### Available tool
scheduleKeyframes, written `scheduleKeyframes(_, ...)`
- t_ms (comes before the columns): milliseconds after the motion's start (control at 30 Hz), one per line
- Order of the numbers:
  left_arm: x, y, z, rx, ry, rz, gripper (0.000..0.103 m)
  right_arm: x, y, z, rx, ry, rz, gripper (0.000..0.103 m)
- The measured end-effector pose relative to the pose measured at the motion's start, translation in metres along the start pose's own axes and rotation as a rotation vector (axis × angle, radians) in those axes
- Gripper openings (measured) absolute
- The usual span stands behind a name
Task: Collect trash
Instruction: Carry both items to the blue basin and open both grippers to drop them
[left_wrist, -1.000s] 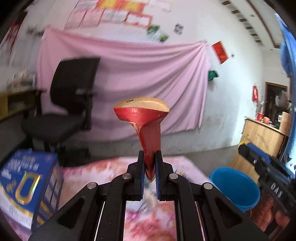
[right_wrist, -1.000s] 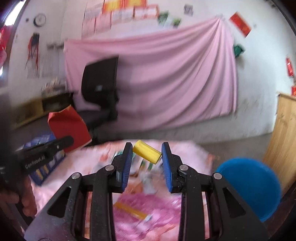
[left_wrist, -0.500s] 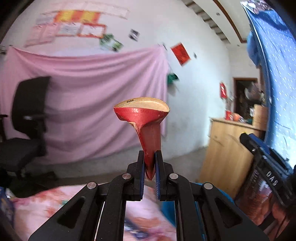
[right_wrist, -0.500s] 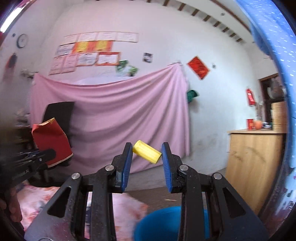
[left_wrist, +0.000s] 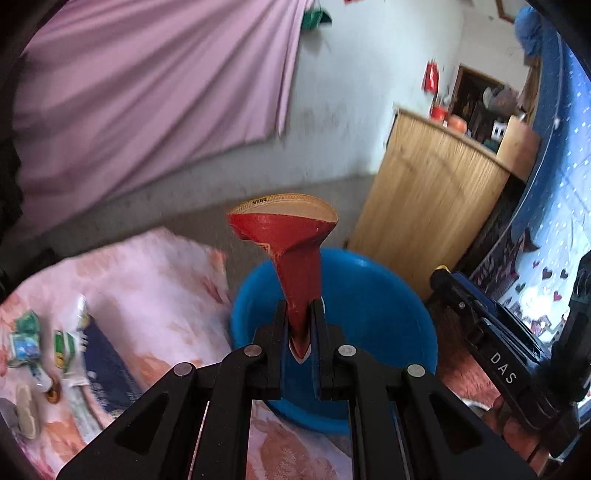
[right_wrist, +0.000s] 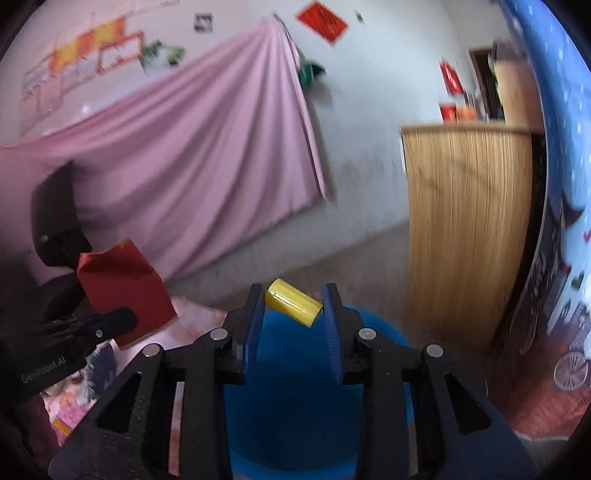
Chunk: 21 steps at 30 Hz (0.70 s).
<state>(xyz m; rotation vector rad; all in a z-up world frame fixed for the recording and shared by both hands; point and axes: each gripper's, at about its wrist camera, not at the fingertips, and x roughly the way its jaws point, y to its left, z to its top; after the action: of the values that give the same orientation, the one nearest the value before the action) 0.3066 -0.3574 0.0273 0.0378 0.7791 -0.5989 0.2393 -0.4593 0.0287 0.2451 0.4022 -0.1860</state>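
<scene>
My left gripper (left_wrist: 299, 314) is shut on a flattened red paper carton (left_wrist: 291, 251) and holds it over the blue bucket (left_wrist: 376, 317). My right gripper (right_wrist: 293, 302) is shut on a small yellow cylinder (right_wrist: 293, 302), held above the same blue bucket (right_wrist: 291, 387). In the right wrist view the red carton (right_wrist: 122, 291) shows at the left, in the left gripper. In the left wrist view the right gripper's body (left_wrist: 495, 347) shows at the right. Several loose scraps of trash (left_wrist: 48, 347) lie on the pink floral cloth (left_wrist: 155, 280).
A wooden cabinet (left_wrist: 432, 192) stands just behind the bucket, also in the right wrist view (right_wrist: 469, 229). A pink sheet (right_wrist: 177, 162) hangs on the back wall. A black office chair (right_wrist: 55, 221) stands at the left.
Both grippers have swung right and tilted down, from facing the wall to hanging over the blue bucket. Each still holds its item.
</scene>
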Motion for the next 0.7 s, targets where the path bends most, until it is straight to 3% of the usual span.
scheduleKeyframes(200,0.030,0.000,0.011,-0.024,0.119,-0.020,0.011,0.028,-0.023,-0.014,0.073,0.147,0.002,0.061)
scheduleKeyframes(400,0.033,0.013,0.009,-0.076,0.146,-0.011,0.023,0.035,-0.026,-0.019,0.079,0.201,0.011,0.061)
scheduleKeyframes(467,0.026,0.020,0.008,-0.099,0.136,-0.015,0.032,0.037,-0.024,-0.019,0.073,0.208,0.012,0.062)
scheduleKeyframes(600,-0.004,0.035,0.000,-0.125,0.060,0.006,0.032,0.042,-0.023,-0.018,0.070,0.224,0.025,0.062)
scheduleKeyframes(700,-0.034,0.048,-0.009,-0.146,-0.021,0.044,0.040,0.041,-0.020,-0.018,0.072,0.216,0.037,0.062)
